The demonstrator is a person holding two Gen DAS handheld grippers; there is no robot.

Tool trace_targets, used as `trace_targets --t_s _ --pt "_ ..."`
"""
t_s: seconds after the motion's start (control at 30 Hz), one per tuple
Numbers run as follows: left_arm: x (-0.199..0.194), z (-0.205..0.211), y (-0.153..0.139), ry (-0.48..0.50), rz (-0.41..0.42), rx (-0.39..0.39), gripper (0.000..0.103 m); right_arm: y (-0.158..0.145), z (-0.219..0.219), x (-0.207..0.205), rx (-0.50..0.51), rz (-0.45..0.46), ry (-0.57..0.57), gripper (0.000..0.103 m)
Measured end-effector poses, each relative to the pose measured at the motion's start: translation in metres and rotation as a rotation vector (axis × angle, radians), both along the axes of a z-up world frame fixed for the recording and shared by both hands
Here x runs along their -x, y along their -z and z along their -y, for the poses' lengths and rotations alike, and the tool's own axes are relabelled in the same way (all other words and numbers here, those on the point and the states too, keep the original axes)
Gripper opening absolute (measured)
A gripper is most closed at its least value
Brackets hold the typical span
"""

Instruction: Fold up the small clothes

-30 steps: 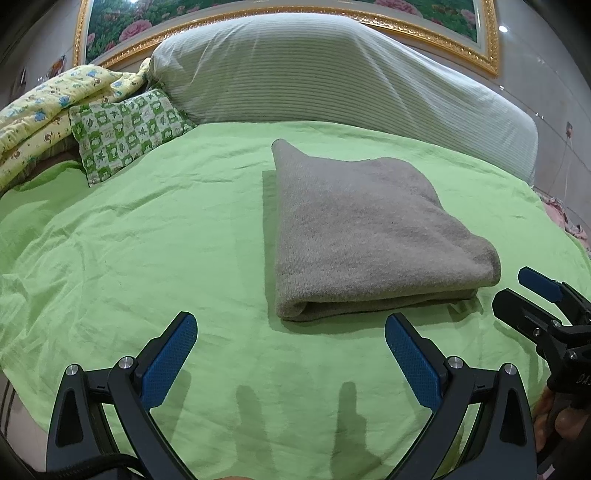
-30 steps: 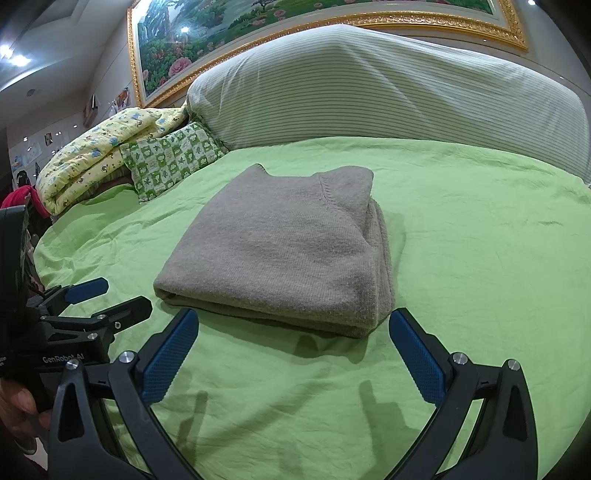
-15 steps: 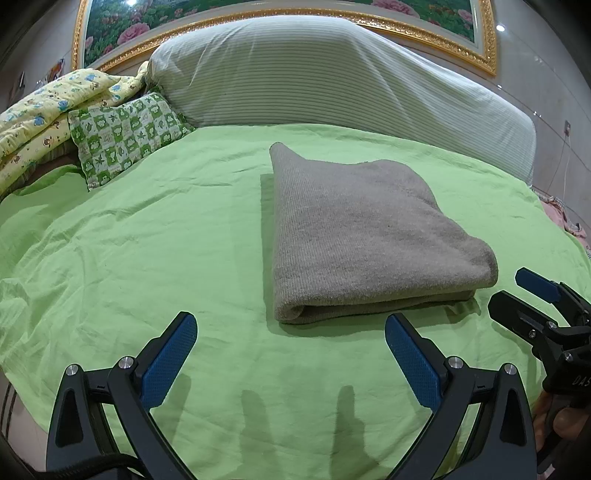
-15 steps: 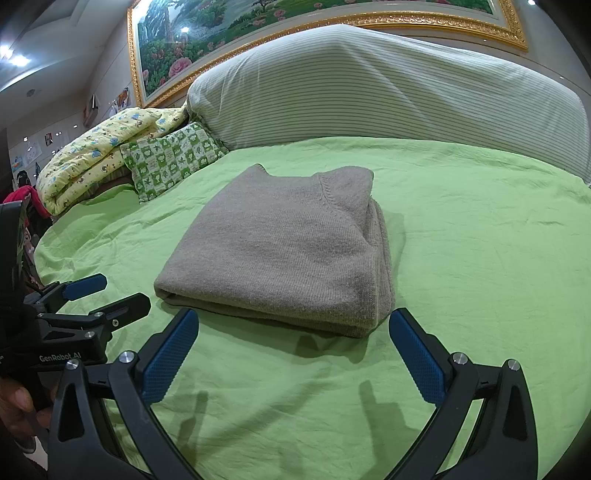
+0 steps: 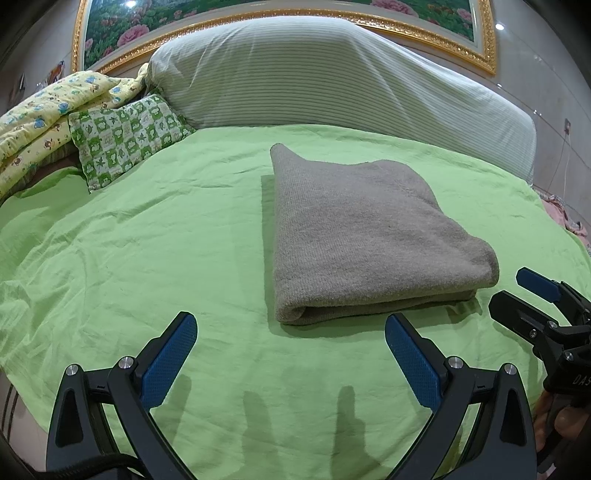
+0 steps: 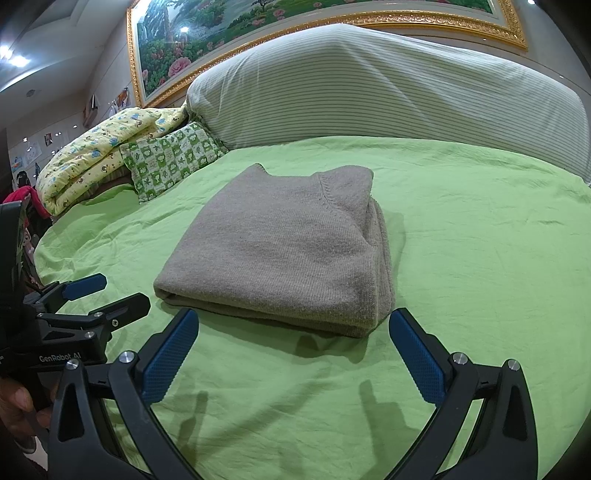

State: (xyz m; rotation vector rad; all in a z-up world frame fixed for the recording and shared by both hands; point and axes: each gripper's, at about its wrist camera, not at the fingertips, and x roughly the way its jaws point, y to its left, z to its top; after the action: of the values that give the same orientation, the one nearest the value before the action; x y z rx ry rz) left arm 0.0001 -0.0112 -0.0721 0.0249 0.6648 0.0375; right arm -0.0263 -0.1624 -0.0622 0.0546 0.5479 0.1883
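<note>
A grey knitted garment point(image 5: 365, 236) point(image 6: 288, 247) lies folded into a thick rectangle on the green bedsheet point(image 5: 147, 251) point(image 6: 480, 240). My left gripper point(image 5: 291, 347) hovers open just short of the garment's near fold, nothing between its blue pads. My right gripper point(image 6: 291, 343) is open too, close to the garment's near right corner, holding nothing. Each gripper shows in the other's view: the right one point(image 5: 532, 299) at the right edge, the left one point(image 6: 96, 299) at the left edge, a hand on its handle.
A large striped bolster point(image 5: 332, 77) point(image 6: 388, 85) runs along the back of the bed. A green checked pillow point(image 5: 125, 136) point(image 6: 173, 158) and a yellow printed quilt point(image 5: 44, 118) point(image 6: 99, 147) lie at the back left. A gold-framed painting point(image 6: 258, 22) hangs behind.
Both grippers stayed open and nearly still. The left view shifted slightly, so the garment sits a little lower and left in it. The garment itself has not moved.
</note>
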Motion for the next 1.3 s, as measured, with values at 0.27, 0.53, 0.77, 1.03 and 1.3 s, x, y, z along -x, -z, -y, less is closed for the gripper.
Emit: trace_targets --t_s 0.27,0.53,0.77,1.03,1.3 --pt "0.0 0.001 0.0 -0.008 0.006 -0.011 0.102 0.0 0.0 0.0 -0.001 -0.002 -0.001 0.103" --pt "-0.005 0.003 -0.005 0.001 0.013 -0.016 0.102 -0.004 0.001 -0.001 -0.017 -0.004 0.011 0.103" --pt "-0.018 0.004 -0.016 0.004 0.025 -0.025 0.102 -0.019 -0.005 -0.01 -0.034 0.014 0.012 0.103" --pt "-0.025 0.003 -0.015 0.007 0.004 -0.023 0.102 -0.017 -0.004 -0.015 -0.046 -0.004 0.019 0.103" --pt "-0.029 0.003 -0.014 -0.002 -0.017 -0.01 0.102 -0.016 -0.001 -0.018 -0.047 -0.01 0.018 0.103"
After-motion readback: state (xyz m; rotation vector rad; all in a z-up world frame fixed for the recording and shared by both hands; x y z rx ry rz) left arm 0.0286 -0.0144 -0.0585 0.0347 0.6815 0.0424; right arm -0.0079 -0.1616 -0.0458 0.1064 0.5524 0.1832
